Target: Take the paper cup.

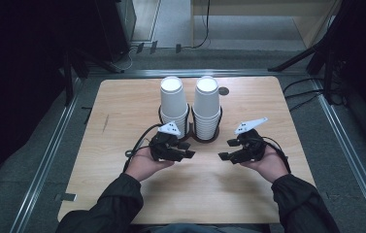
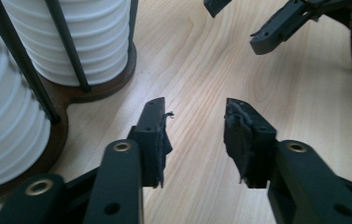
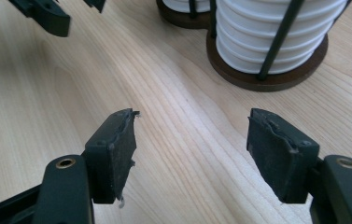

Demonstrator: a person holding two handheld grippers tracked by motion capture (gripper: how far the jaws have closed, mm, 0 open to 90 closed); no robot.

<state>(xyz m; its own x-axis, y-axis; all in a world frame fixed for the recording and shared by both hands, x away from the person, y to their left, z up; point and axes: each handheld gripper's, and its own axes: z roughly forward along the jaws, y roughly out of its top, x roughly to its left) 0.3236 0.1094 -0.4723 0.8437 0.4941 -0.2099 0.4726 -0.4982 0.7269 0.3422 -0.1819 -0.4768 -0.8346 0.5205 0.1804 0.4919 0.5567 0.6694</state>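
Two cup stacks sit in a rack ahead of us, light, crushable, best pinched at the rim; left gripper and right gripper both gape, empty.

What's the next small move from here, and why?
Probably ease the left gripper forward to the left cup stack and set its jaws around the top cup. Both grippers hover empty over the table, jaws apart on bare wood, short of the holder. The right gripper sits equally far from the right cup stack, so either could lead.
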